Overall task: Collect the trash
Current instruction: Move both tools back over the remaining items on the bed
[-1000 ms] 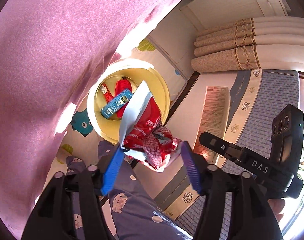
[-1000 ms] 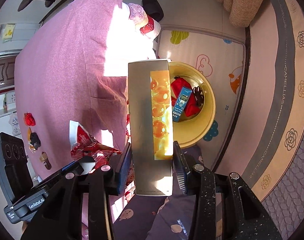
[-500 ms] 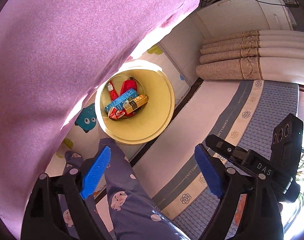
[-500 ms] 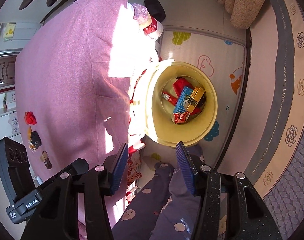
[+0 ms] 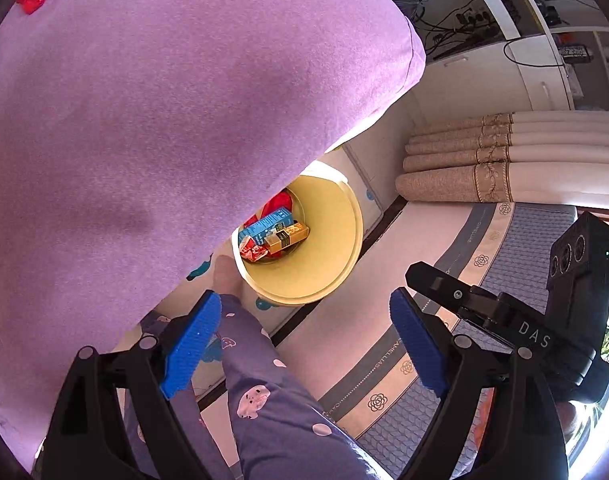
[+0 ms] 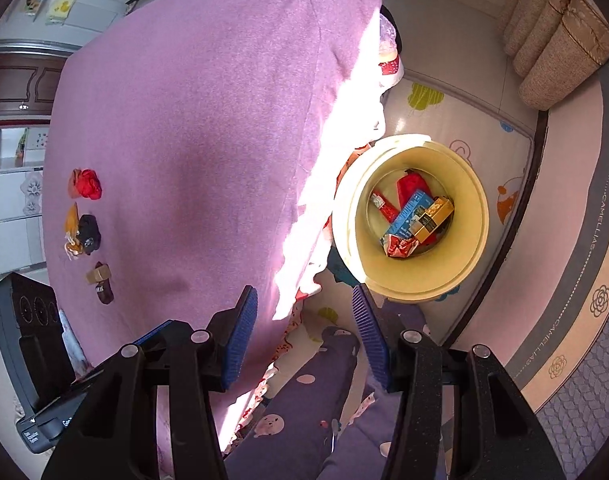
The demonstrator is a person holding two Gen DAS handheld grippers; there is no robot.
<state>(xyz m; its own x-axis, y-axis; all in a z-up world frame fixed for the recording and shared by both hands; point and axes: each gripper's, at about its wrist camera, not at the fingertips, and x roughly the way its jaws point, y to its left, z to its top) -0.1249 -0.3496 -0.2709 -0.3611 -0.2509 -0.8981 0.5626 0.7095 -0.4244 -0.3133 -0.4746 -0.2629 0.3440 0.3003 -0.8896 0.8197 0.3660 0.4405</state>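
Note:
A yellow bin (image 5: 328, 264) (image 6: 464, 248) stands on the floor beside the purple-clothed table (image 5: 144, 120) (image 6: 192, 140). It holds a blue carton (image 6: 408, 212), a gold box (image 6: 432, 218), a crumpled red wrapper (image 6: 400, 246) and other red packets. My left gripper (image 5: 304, 344) is open and empty above the floor near the bin. My right gripper (image 6: 304, 336) is open and empty over the table's edge. On the table lie a red wrapper (image 6: 86, 184), a dark and orange wrapper (image 6: 84, 232) and a small brown packet (image 6: 100, 284).
The person's leg in purple patterned trousers (image 5: 272, 392) (image 6: 304, 412) is below both grippers. A play mat (image 6: 444, 120) lies under the bin, with a patterned rug (image 5: 504, 280) beside it. Curtains (image 5: 504, 152) hang at the far side.
Both grippers opened and let go: the red wrapper and the gold box dropped into the bin. Both grippers have since drawn back and swung toward the table.

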